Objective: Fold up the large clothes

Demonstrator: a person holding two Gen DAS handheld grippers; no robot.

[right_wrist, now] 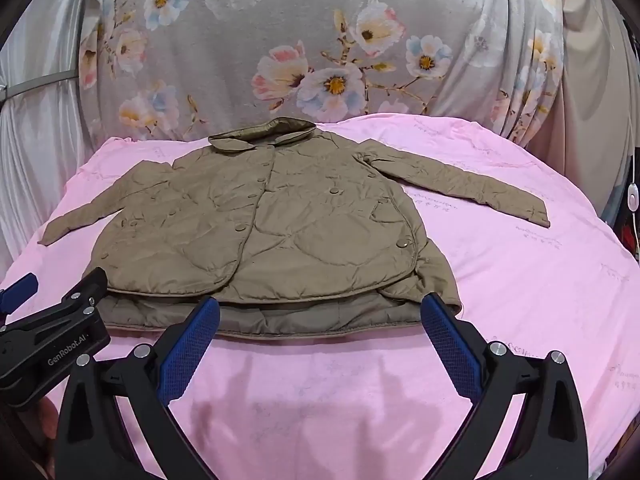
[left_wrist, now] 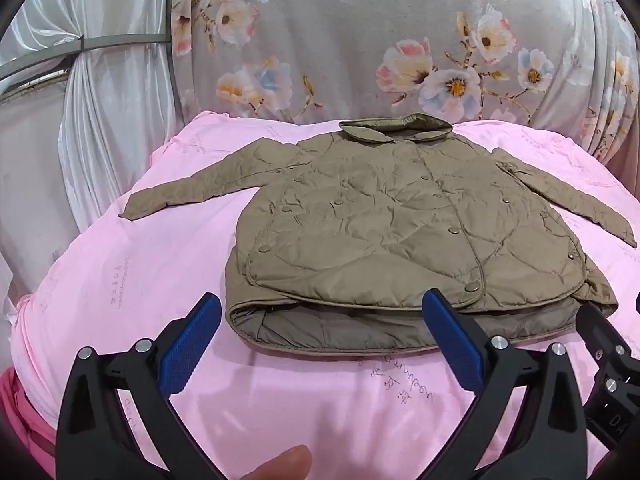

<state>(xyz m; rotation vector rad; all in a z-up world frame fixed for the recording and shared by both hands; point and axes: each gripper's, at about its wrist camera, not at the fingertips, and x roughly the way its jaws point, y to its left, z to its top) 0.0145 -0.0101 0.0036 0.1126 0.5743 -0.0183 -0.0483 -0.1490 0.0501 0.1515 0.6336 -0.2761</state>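
A grey flowered curtain (left_wrist: 340, 40) hangs at twelve o'clock behind the pink-sheeted bed (left_wrist: 120, 280), where the olive quilted jacket (left_wrist: 400, 232) lies flat at centre, sleeves spread, while the left hand-held gripper (left_wrist: 320, 344) and right hand-held gripper (right_wrist: 320, 344) hover at six o'clock, jaws apart, empty, bodies cut off.

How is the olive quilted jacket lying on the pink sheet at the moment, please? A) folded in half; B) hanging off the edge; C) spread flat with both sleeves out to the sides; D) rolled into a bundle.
C: the jacket lies flat, front up, a sleeve stretched out on each side.
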